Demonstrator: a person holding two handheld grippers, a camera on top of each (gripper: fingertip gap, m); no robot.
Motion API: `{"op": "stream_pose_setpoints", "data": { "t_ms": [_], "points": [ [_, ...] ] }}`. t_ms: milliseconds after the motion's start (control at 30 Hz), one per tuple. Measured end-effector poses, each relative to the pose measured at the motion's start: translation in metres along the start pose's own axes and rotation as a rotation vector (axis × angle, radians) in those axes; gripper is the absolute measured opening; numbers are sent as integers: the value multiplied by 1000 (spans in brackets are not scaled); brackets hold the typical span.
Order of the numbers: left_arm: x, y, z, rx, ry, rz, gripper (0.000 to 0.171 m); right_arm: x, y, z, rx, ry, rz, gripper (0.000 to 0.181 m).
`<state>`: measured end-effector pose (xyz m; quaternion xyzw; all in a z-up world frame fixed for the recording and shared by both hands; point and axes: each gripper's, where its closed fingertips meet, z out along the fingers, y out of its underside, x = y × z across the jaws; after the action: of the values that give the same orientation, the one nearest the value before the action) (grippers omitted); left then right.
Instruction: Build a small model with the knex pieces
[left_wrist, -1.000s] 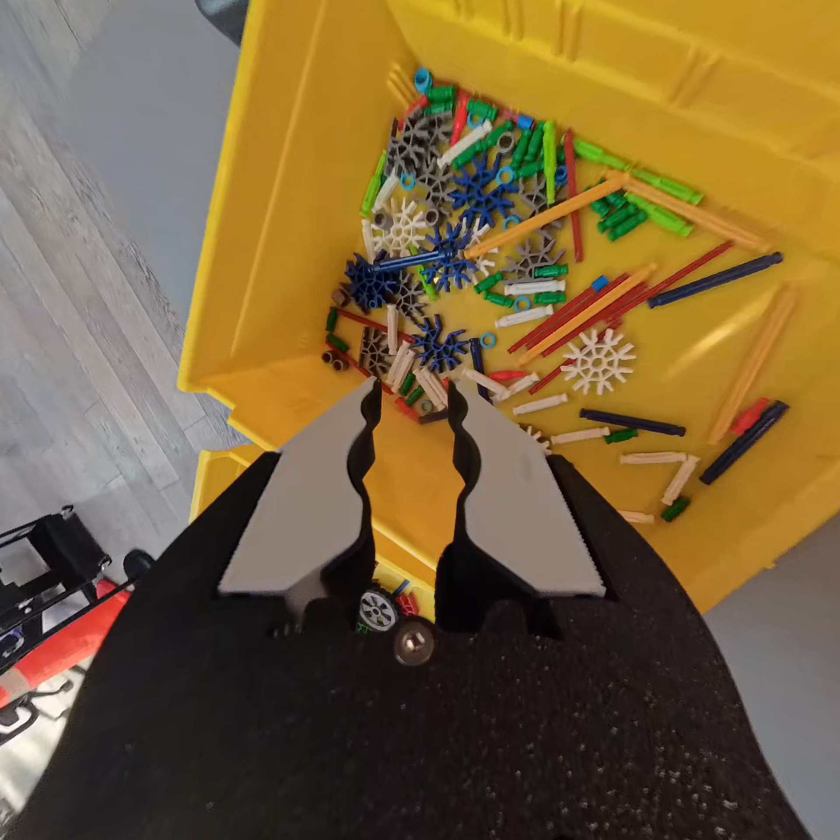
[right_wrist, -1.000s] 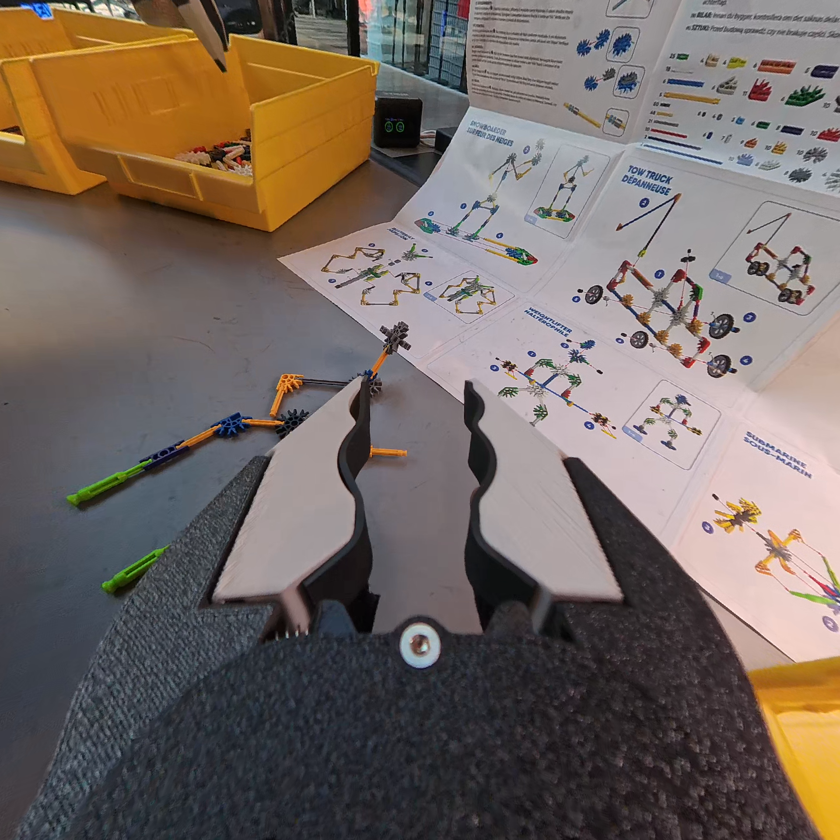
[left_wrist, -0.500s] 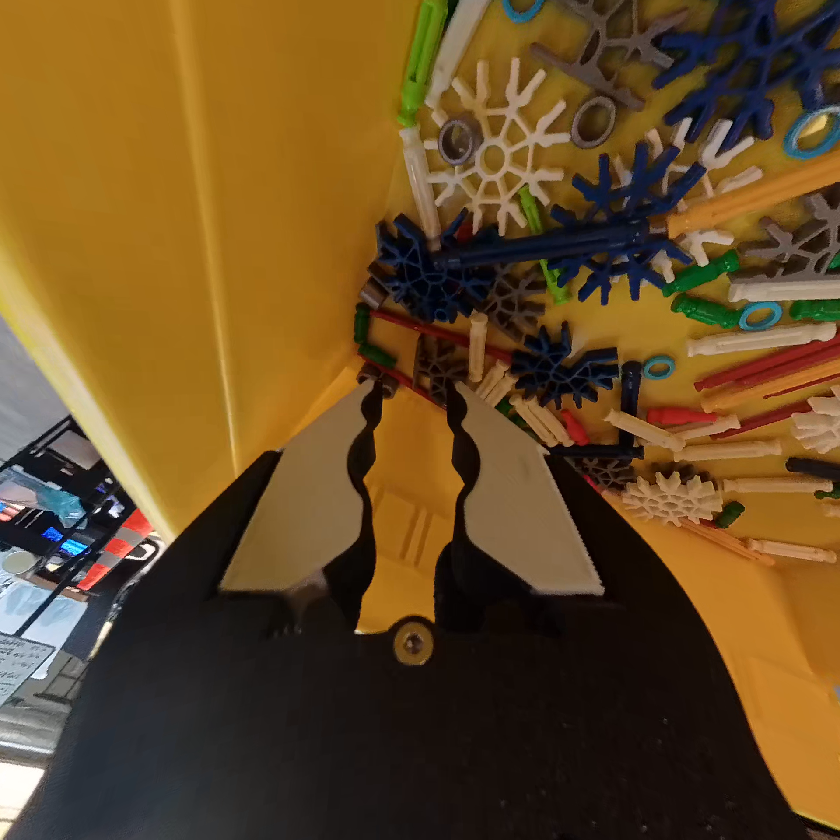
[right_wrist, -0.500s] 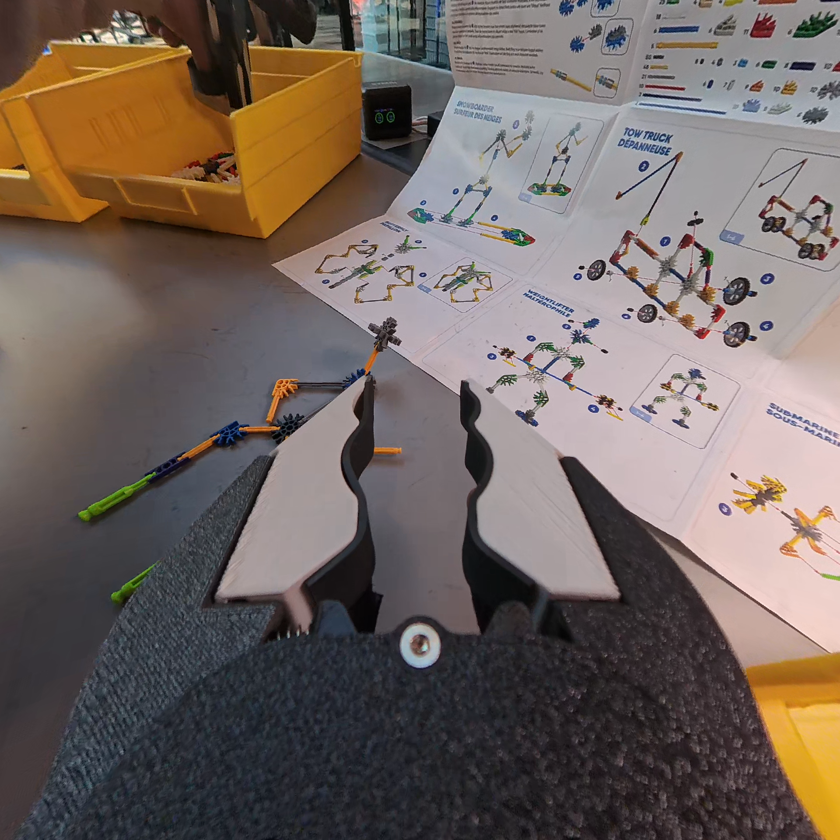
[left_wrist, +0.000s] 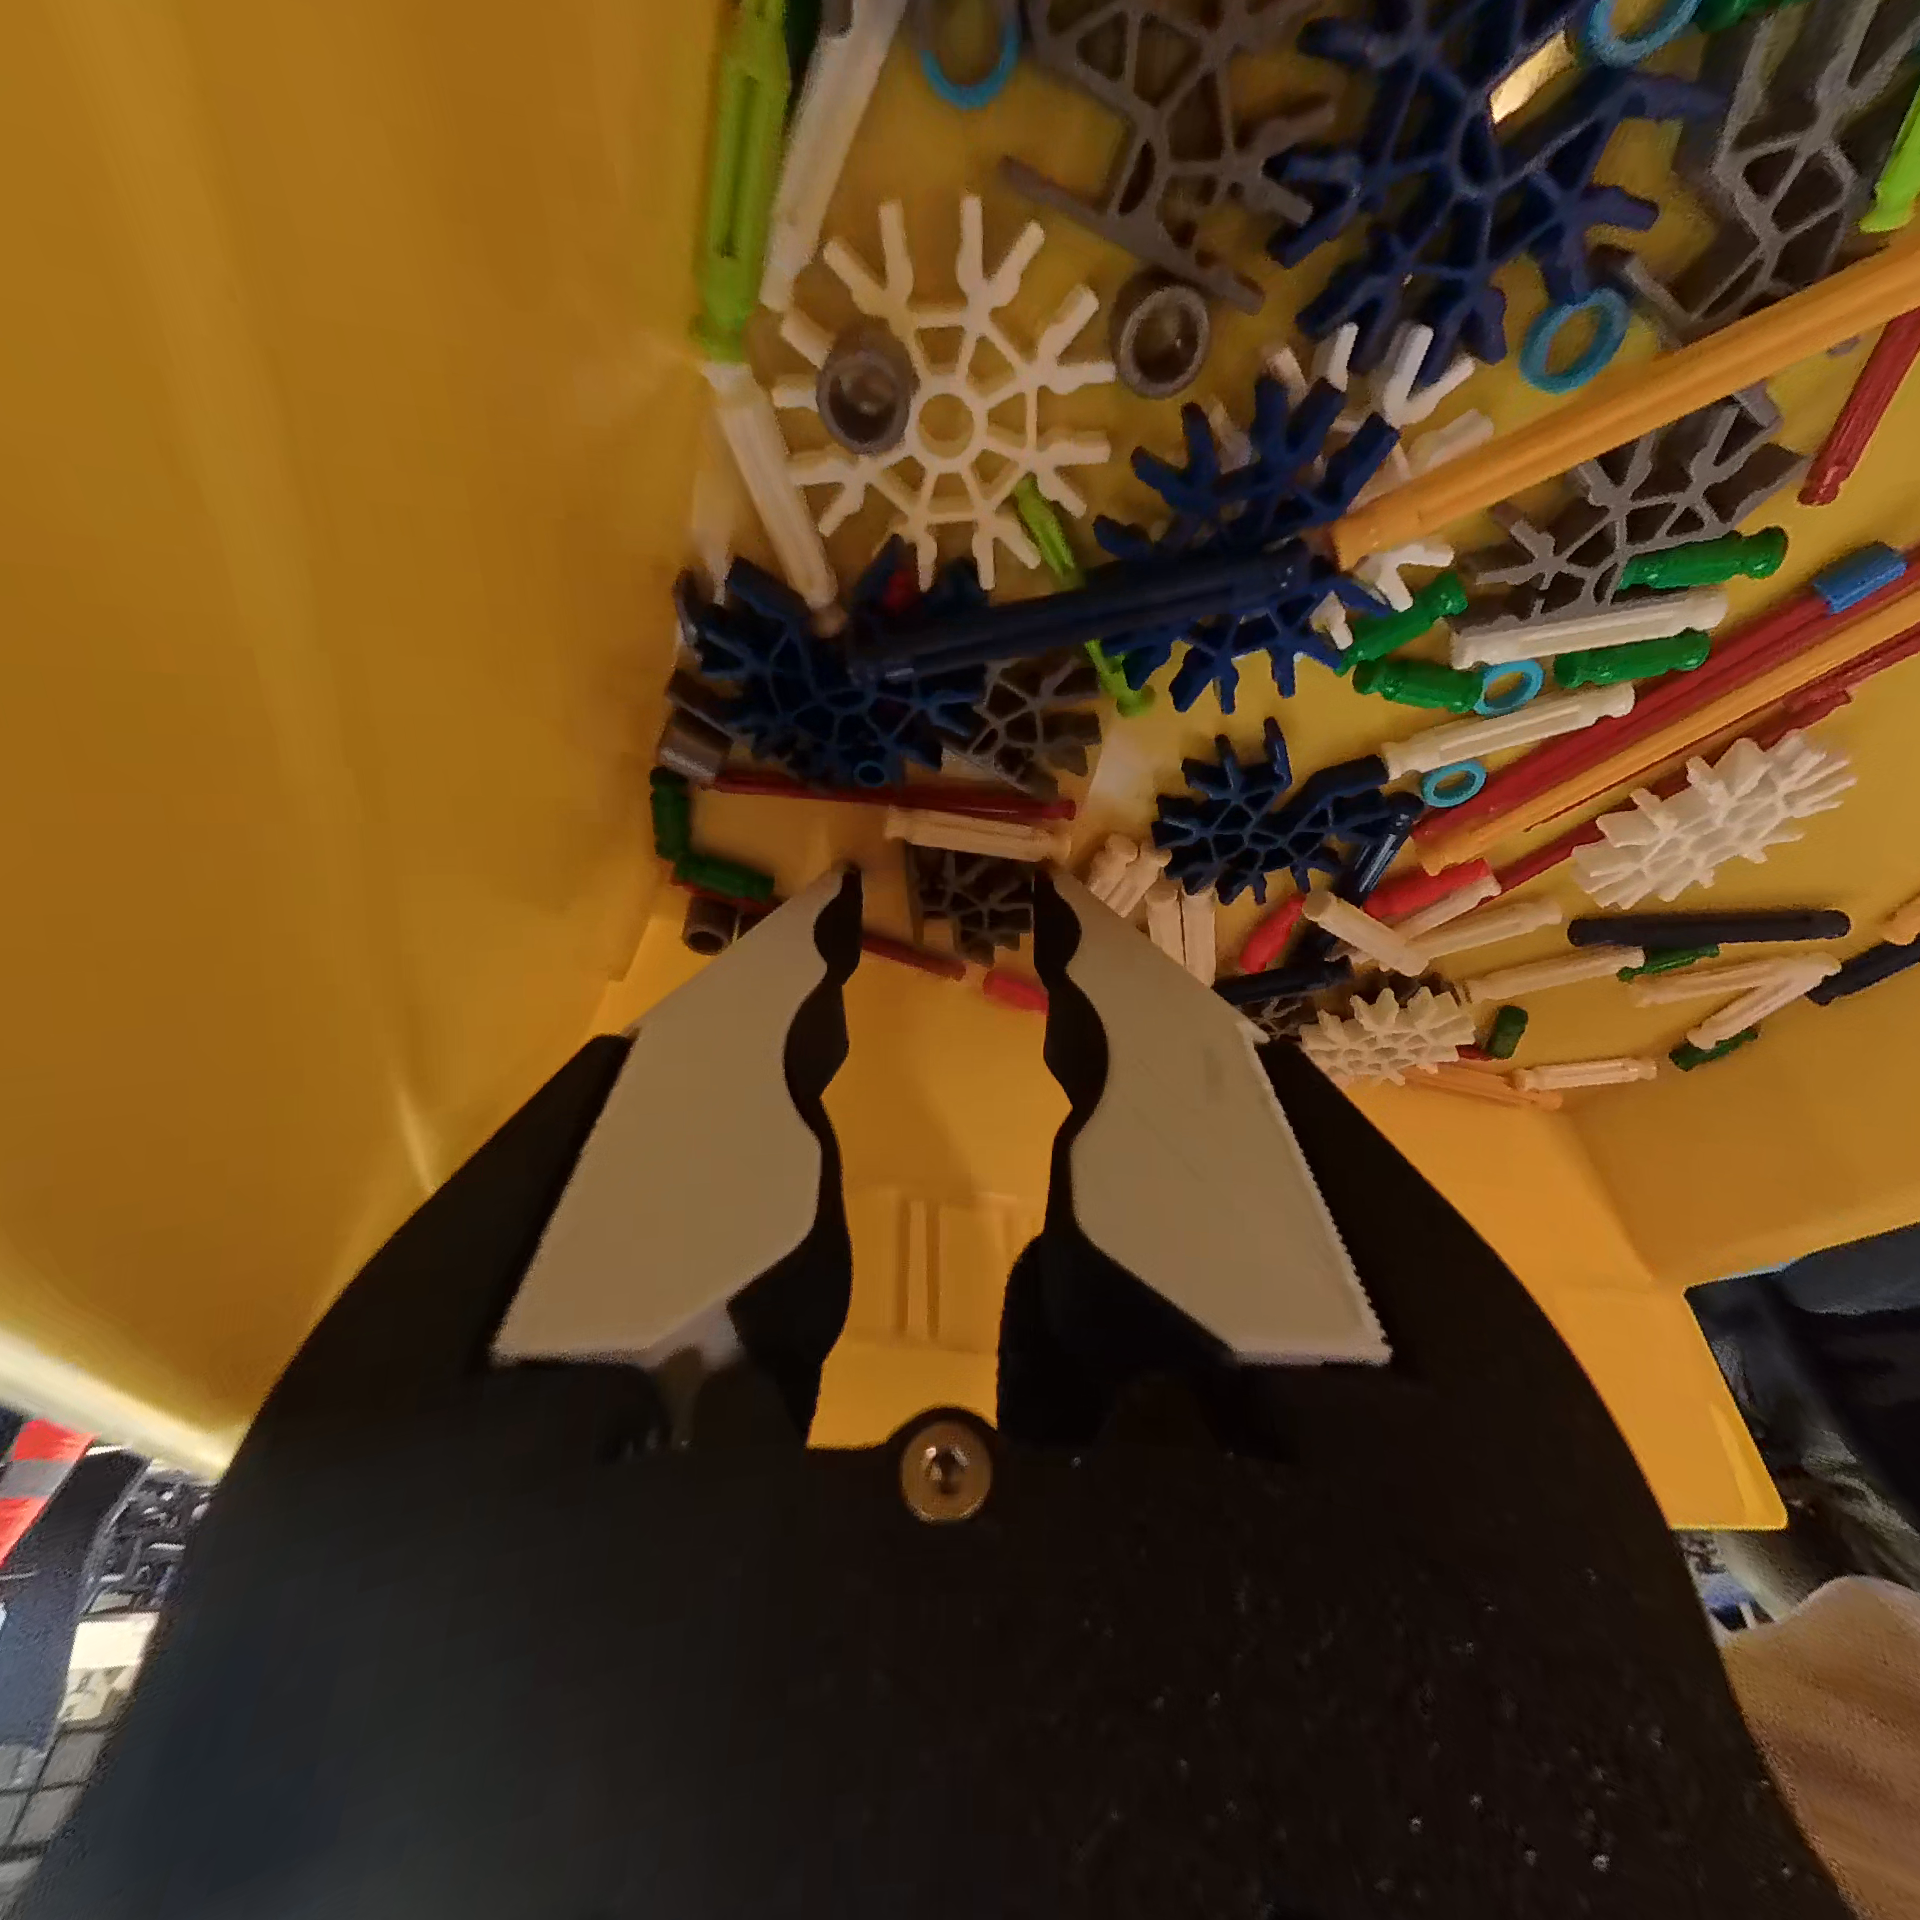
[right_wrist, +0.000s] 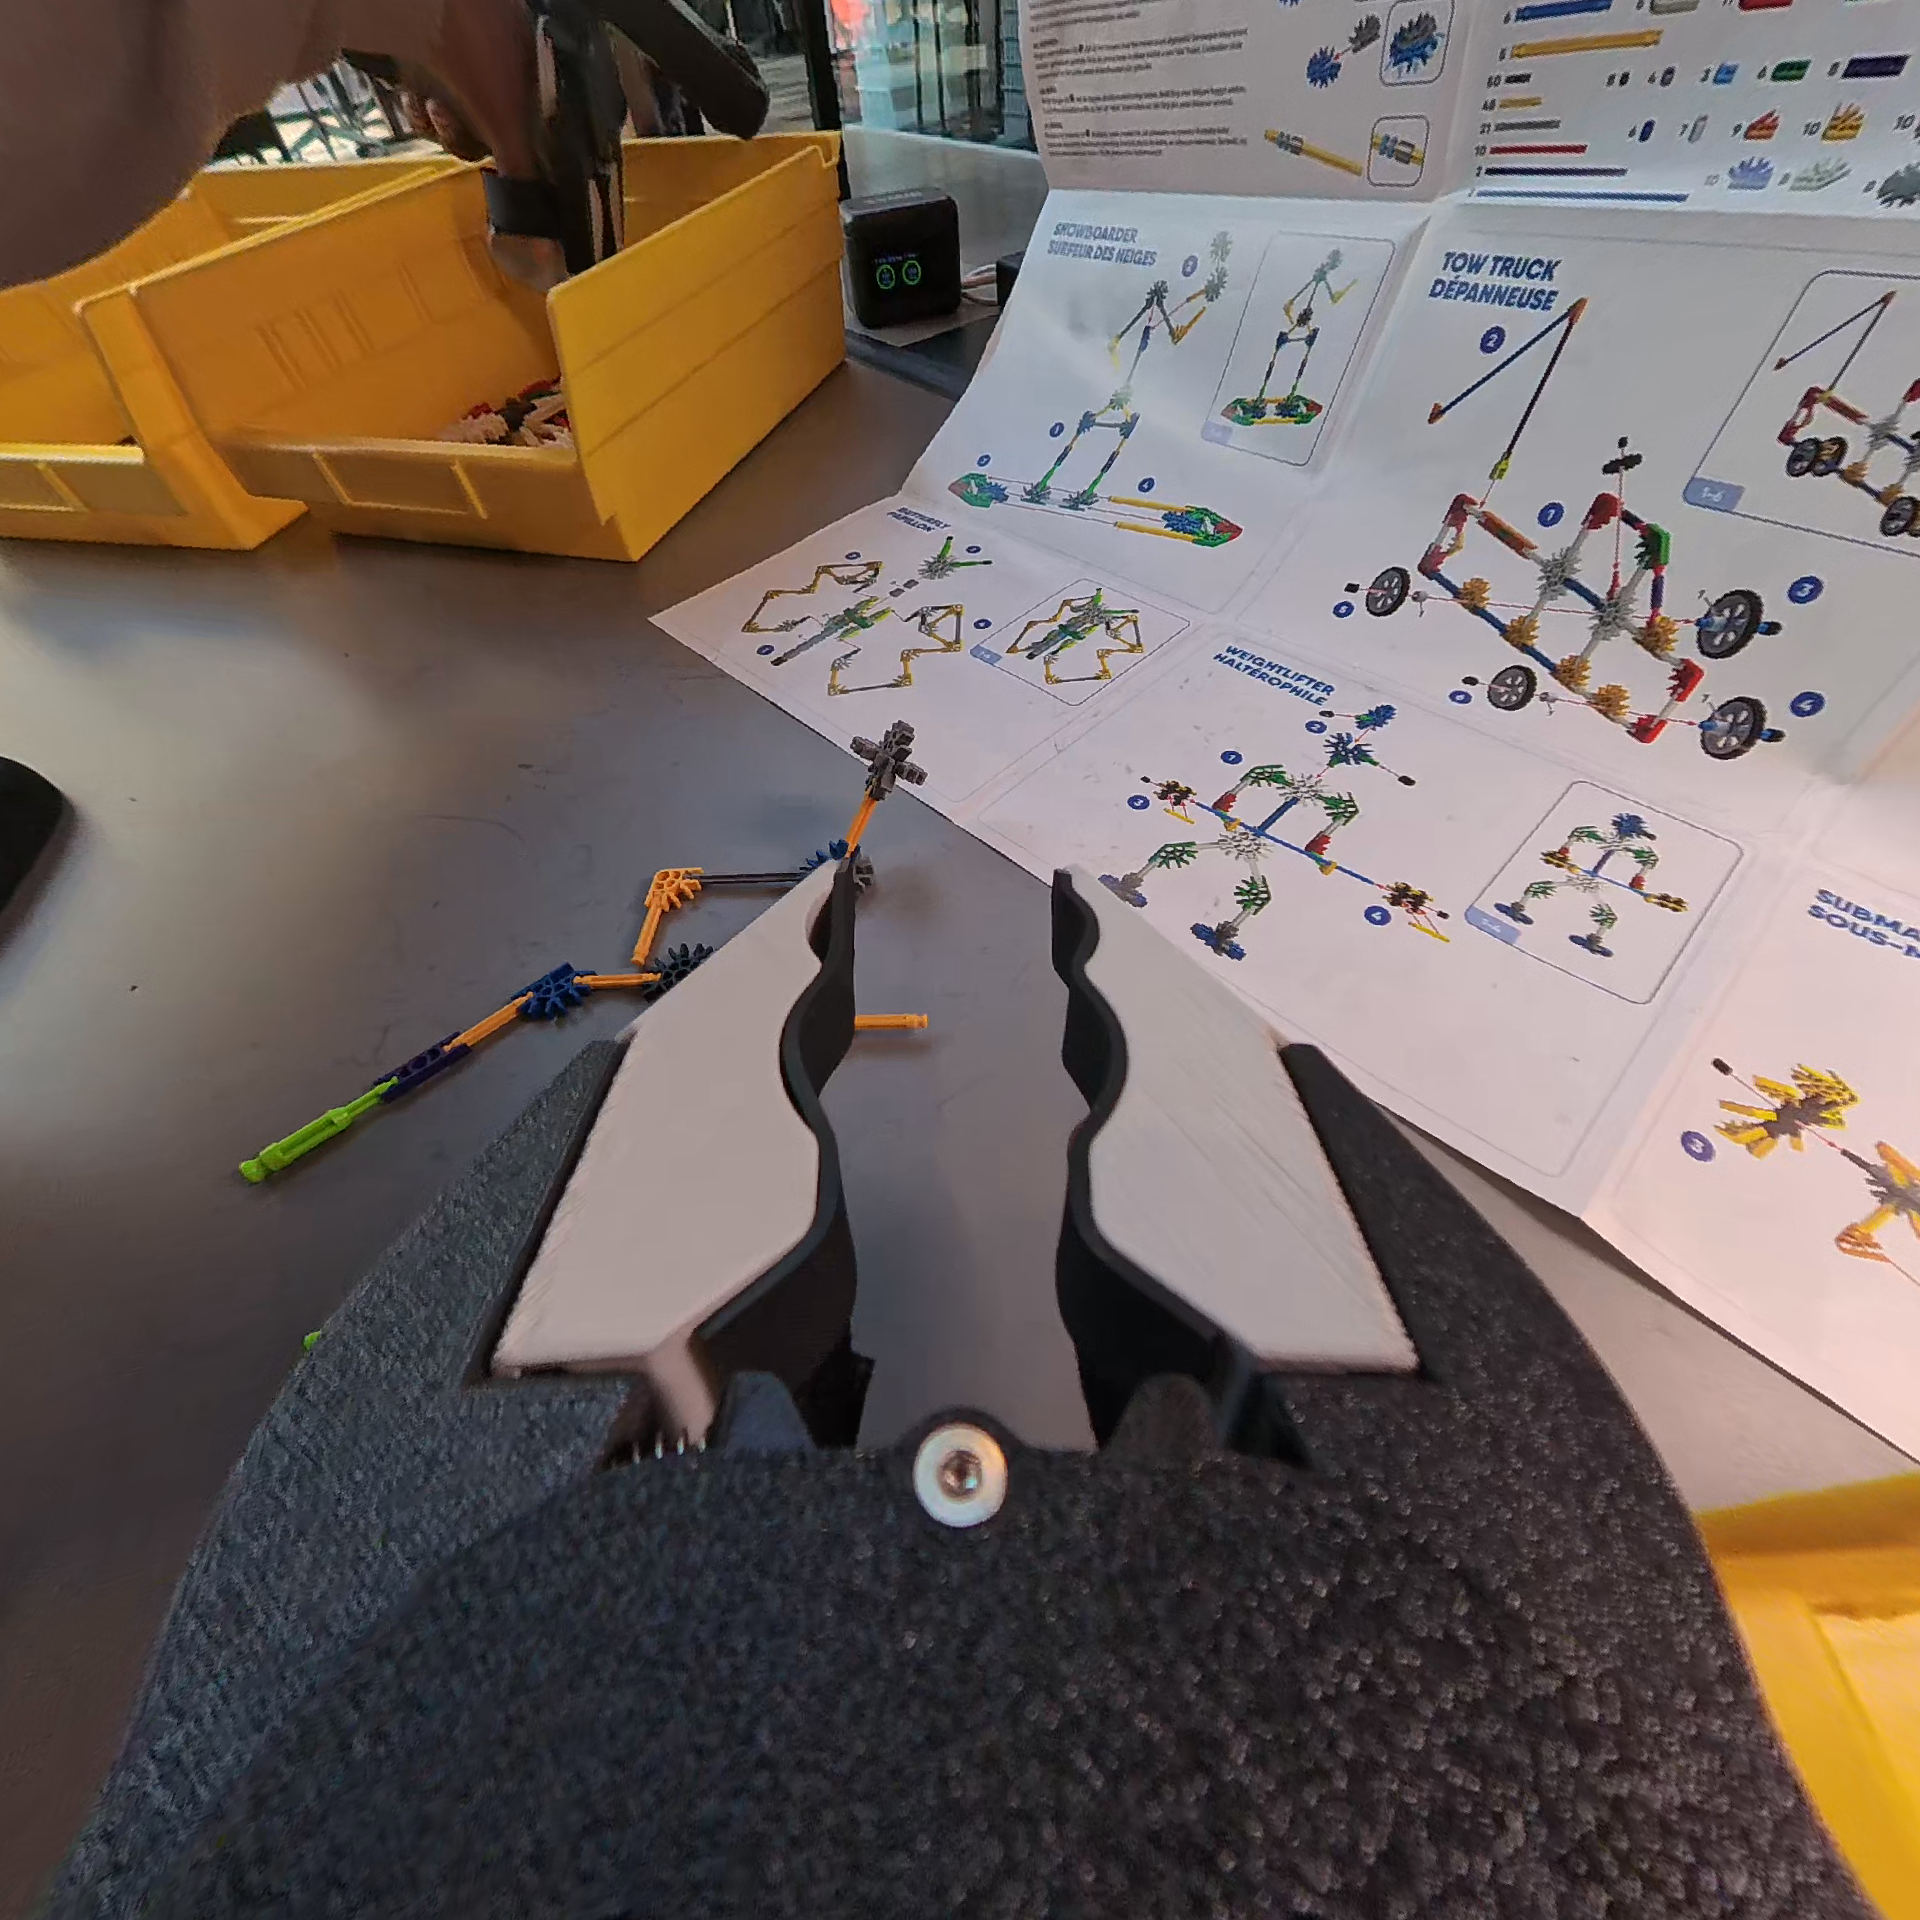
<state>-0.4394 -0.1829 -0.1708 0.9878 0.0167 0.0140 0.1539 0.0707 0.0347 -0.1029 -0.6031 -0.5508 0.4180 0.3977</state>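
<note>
Our left gripper (left_wrist: 945, 894), fingers parted and empty, straddles a grey connector (left_wrist: 966, 899) in the yellow bin (left_wrist: 312, 520). Our right gripper (right_wrist: 951, 894), likewise apart, hovers over the tabletop (right_wrist: 312, 727); the part-built chain (right_wrist: 582, 987) lies at ten o'clock.

Left gripper (left_wrist: 945, 888): grey fingers with black wavy pads, jaws parted, nothing held; reaches into the yellow bin (left_wrist: 312, 520), tips either side of a grey connector (left_wrist: 961, 899) lying flat near the bin's corner, among loose rods and snowflake connectors.

Right gripper (right_wrist: 951, 888): same build, jaws parted, empty; hangs over the grey table (right_wrist: 312, 727), nearest a partly built chain of rods and connectors (right_wrist: 665, 935), beside an unfolded instruction sheet (right_wrist: 1351, 623).
</note>
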Motion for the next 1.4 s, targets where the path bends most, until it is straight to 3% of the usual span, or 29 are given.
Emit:
{"op": "stream_pose_setpoints", "data": {
  "t_ms": [67, 267, 367, 433, 533, 600, 667, 733, 833, 933, 1000, 1133, 1233, 1300, 1400],
  "points": [
    [-1, 2, 0, -31, -10, 33, 24, 0, 0, 0, -2, 4, -8, 36],
    [-3, 10, -6, -73, -22, 74, 23, -1, 1, 1, -9, 10, -24, 36],
    [2, 15, -35, 0, -67, 84, 23, -3, 2, 1, -15, 19, -47, 36],
    [20, 12, -67, 125, -103, 116, 23, -3, 1, 1, -10, 31, -68, 37],
    [92, -11, -129, 457, -106, 218, 21, -3, -1, -1, 4, 54, -103, 37],
    [164, -19, -161, 654, -99, 328, 21, -7, -3, -2, 14, 56, -134, 38],
    [242, -19, -170, 778, -79, 445, 21, -12, -3, -2, 17, 55, -173, 38],
    [314, -17, -152, 826, -38, 533, 21, -16, -2, -1, 13, 55, -212, 38],
    [400, -16, -86, 755, 22, 649, 21, -20, -1, -1, 11, 66, -258, 37],
    [453, -17, -23, 643, 63, 724, 21, -22, -2, -1, 15, 71, -276, 37],
    [471, -17, -3, 604, 68, 761, 21, -22, -2, -2, 16, 72, -277, 37],
    [476, -18, 0, 595, 76, 775, 28, -19, -2, -2, 14, 74, -266, 38],
    [447, -26, -34, 688, 72, 698, 33, -17, -3, -3, 20, 69, -242, 41],
    [399, -35, -77, 815, 18, 570, 34, -16, -3, -3, 24, 66, -230, 43],
    [278, -40, -133, 941, -166, 261, 34, -15, -3, -3, 22, 58, -216, 47]
  ]
}}
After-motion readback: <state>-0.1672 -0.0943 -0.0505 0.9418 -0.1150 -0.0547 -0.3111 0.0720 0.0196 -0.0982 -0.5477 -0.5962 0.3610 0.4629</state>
